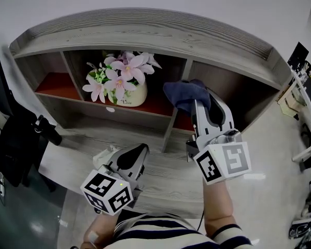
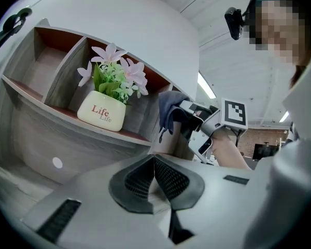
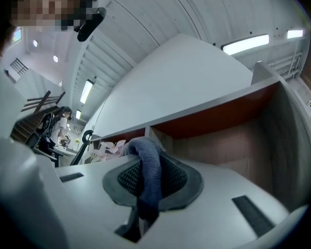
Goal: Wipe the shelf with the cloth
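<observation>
The grey wooden shelf (image 1: 145,32) has red-floored compartments along its upper row. A dark blue cloth (image 1: 185,94) is pinched in my right gripper (image 1: 199,104), which is held up at the mouth of the right compartment (image 3: 238,139). In the right gripper view the cloth (image 3: 149,175) hangs between the closed jaws. My left gripper (image 1: 140,150) rests low over the shelf's lower ledge, shut with nothing in it. From the left gripper view, the right gripper (image 2: 189,119) and cloth (image 2: 168,105) show beside the flower pot.
A white pot of pink flowers (image 1: 122,84) stands in the middle compartment, left of the cloth. A vertical divider (image 1: 172,126) separates middle and right compartments. A dark chair (image 1: 10,139) is at the left, furniture (image 1: 306,139) at the right.
</observation>
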